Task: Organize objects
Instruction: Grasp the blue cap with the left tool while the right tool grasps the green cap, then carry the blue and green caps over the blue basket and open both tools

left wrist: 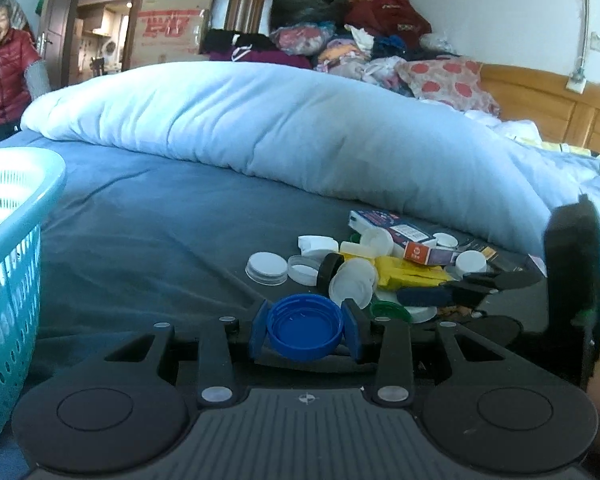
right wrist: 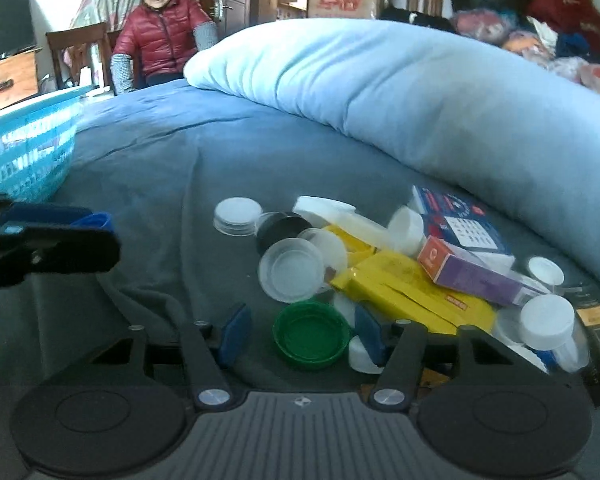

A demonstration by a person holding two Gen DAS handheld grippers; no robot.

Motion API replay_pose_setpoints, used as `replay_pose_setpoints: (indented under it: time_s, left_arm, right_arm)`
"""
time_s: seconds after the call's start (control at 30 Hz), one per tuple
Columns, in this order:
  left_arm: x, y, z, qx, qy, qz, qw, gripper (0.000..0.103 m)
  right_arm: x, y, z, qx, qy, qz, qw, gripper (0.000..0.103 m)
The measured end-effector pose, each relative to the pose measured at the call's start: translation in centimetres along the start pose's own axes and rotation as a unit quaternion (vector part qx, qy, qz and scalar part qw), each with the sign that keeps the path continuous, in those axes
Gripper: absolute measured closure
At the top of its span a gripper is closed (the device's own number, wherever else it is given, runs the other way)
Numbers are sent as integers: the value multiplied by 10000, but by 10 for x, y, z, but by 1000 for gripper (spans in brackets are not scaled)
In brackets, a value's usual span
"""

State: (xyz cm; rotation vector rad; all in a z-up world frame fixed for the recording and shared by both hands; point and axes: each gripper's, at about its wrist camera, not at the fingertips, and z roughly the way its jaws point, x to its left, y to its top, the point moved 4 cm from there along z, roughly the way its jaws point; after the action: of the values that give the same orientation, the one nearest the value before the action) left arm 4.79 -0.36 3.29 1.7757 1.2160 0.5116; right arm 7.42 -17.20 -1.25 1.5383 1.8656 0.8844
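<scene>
Open right tongs point(right wrist: 298, 330) straddle a green cap point(right wrist: 311, 336).

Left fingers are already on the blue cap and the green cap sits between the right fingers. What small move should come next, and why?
Probably close the right gripper on the green cap: it lies open side up on the bedsheet between the fingers, which are not yet pressing it. The left gripper already holds the blue cap, so both could then go to the teal basket.

Soft, cool daylight fills my room, brightest on the white wall point(left wrist: 500, 12) far right; shadows stay faint under my tools; both views bow hard at their dark corners; the teal basket point(right wrist: 28, 148) on the left smears with blur; no glare anywhere.
</scene>
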Motion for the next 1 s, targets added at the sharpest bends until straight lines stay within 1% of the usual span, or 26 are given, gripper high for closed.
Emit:
replay_pose_setpoints:
  time_s: [0.03, 0.07, 0.1, 0.13, 0.23, 0.37, 0.5, 0.6, 0.67, 0.73, 0.8, 0.87, 0.93, 1.0]
  left_arm:
    - [-1, -1, 0, 19, -2, 2, 10000, 63]
    - [-2, -1, -1, 19, 8, 10, 10000, 63]
    - [-2, -2, -2, 17, 12, 7, 10000, 63]
    - [-4, -2, -3, 18, 15, 6, 10000, 63]
    - [-9, -1, -6, 23, -1, 66, 10000, 63]
    - [-12, 7, -18, -65, 26, 86, 9999, 63]
    - [-12, 29, -43, -321, 120, 141, 9993, 63]
    - [-7, 52, -75, -639, 232, 156, 9976, 63]
    - [1, 69, -101, -863, 345, 181, 9955, 63]
    - [16, 86, -128, -1075, 558, 162, 9925, 63]
    - [35, 101, -152, -1248, 798, 94, 9889, 63]
    - [62, 114, -174, -1347, 1084, -20, 9849, 63]
    - [91, 123, -192, -1329, 1386, -120, 9813, 63]
    - [116, 128, -205, -1261, 1652, -185, 9780, 63]
  right_arm:
    - [0, -1, 0, -7, -1, -1, 10000, 40]
    - [0, -2, -4, -38, 26, -2, 10000, 46]
    - [1, -4, -7, -44, 90, 4, 9999, 60]
    - [-1, -5, -5, -4, 176, 12, 9998, 61]
    - [5, -12, -18, -60, 181, -113, 9998, 61]
    - [11, 0, -47, -463, 310, -167, 9983, 61]
    - [23, 35, -91, -929, 402, -337, 9943, 61]
    - [36, 75, -126, -1350, 522, -387, 9887, 61]
    - [48, 104, -145, -1579, 680, -429, 9842, 61]
    - [64, 134, -162, -1721, 873, -502, 9799, 61]
    - [84, 161, -177, -1801, 1118, -537, 9758, 61]
    - [104, 186, -185, -1767, 1435, -459, 9727, 61]
    - [123, 208, -187, -1674, 1648, -418, 9711, 61]
    - [144, 224, -186, -1566, 1772, -483, 9704, 61]
